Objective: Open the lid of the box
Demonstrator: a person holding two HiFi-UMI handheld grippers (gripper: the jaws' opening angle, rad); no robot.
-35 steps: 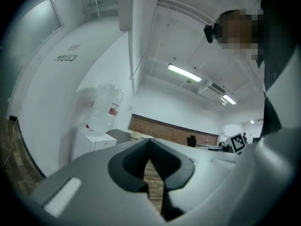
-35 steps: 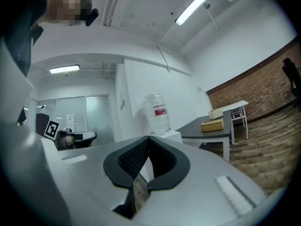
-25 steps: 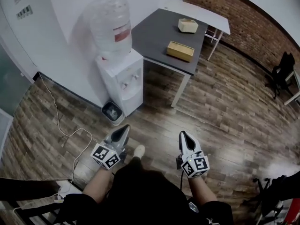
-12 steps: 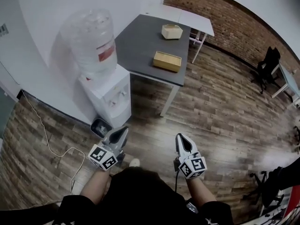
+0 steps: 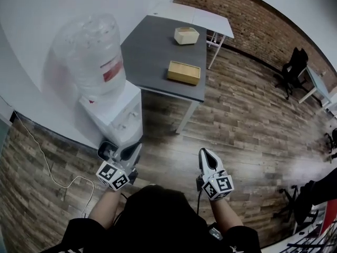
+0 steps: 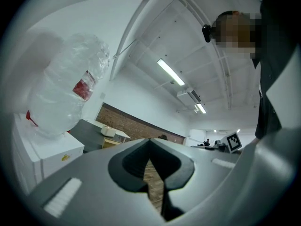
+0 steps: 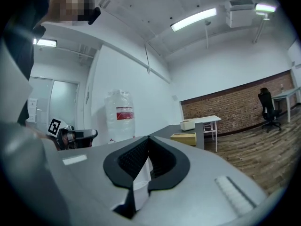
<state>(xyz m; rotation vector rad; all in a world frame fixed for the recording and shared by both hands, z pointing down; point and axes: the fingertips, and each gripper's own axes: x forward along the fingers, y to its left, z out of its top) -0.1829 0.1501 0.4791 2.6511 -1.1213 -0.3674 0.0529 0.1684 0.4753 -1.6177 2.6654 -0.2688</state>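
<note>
Two boxes lie on a dark grey table [image 5: 152, 51] ahead: a flat tan box [image 5: 184, 72] near the table's front edge and a cream box [image 5: 186, 35] farther back. Both look closed. My left gripper [image 5: 137, 147] and right gripper [image 5: 203, 152] hang side by side over the wood floor, well short of the table, both shut with nothing between the jaws. In the right gripper view the tan box [image 7: 184, 138] and cream box [image 7: 187, 125] show beyond my right gripper [image 7: 148, 138]. In the left gripper view both boxes sit small and far behind my left gripper [image 6: 150, 140].
A white water dispenser [image 5: 118, 117] with a large clear bottle [image 5: 89, 54] stands left of the table, right in front of my left gripper. A small bin [image 5: 108, 151] sits at its foot. A white table [image 5: 202, 16], brick wall and black chair [image 5: 292, 67] lie beyond.
The table, boxes and water dispenser have slid left and nearer in the head view as the person steps forward. Both grippers keep their pose and stay shut.
</note>
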